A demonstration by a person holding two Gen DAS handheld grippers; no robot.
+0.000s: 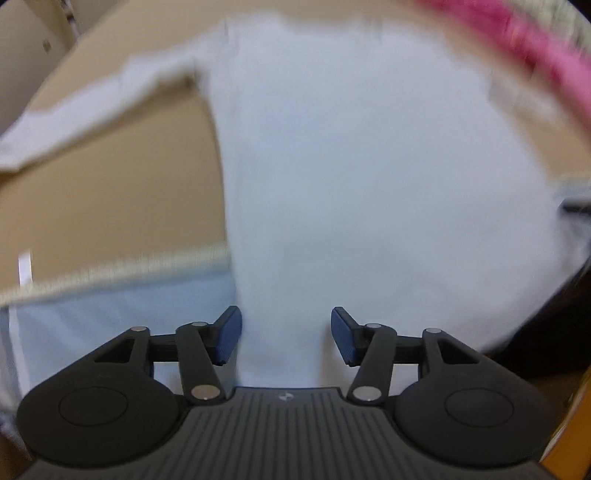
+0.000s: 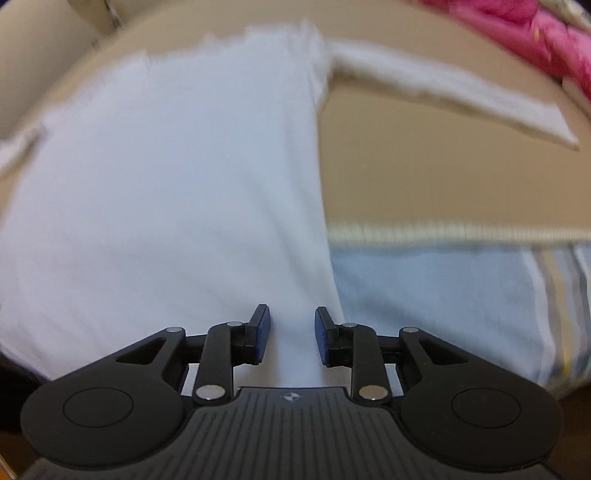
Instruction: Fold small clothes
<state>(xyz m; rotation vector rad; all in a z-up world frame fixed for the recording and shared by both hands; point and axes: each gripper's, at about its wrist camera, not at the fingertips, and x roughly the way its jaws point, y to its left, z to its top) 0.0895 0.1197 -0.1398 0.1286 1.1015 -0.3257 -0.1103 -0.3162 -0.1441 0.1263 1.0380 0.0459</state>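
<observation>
In your left wrist view, a tan board (image 1: pixel 122 177) makes the work surface. Its near edge (image 1: pixel 110 267) is pale and ribbed, and a light blue cloth (image 1: pixel 122 306) lies below that edge. Beyond the board at top left stands a beige wall (image 1: pixel 26 48). A pink fabric (image 1: pixel 517 40) crosses the top right corner, blurred. The white shirt (image 1: pixel 369 166) lies spread flat on the board, one long sleeve (image 1: pixel 92 107) reaching out to the left. Its lower part hangs over the near edge onto the blue cloth. Your left gripper (image 1: pixel 286 334) stands with its jaws apart over the shirt's hem, the blue pads (image 1: pixel 229 334) clear of the fabric.

In your right wrist view, the same tan board (image 2: pixel 424 173) shows at right, with the ribbed edge (image 2: pixel 461 232) and the blue cloth (image 2: pixel 424 302), striped toward the far right. Pink fabric (image 2: pixel 535 29) bunches at top right. The shirt (image 2: pixel 166 184) fills the left and middle, smooth and unwrinkled, its other sleeve (image 2: pixel 461 96) stretched rightward across the board. Your right gripper (image 2: pixel 291 338) has its jaws parted by a narrower gap, with the shirt's lower edge under them and not pinched.
</observation>
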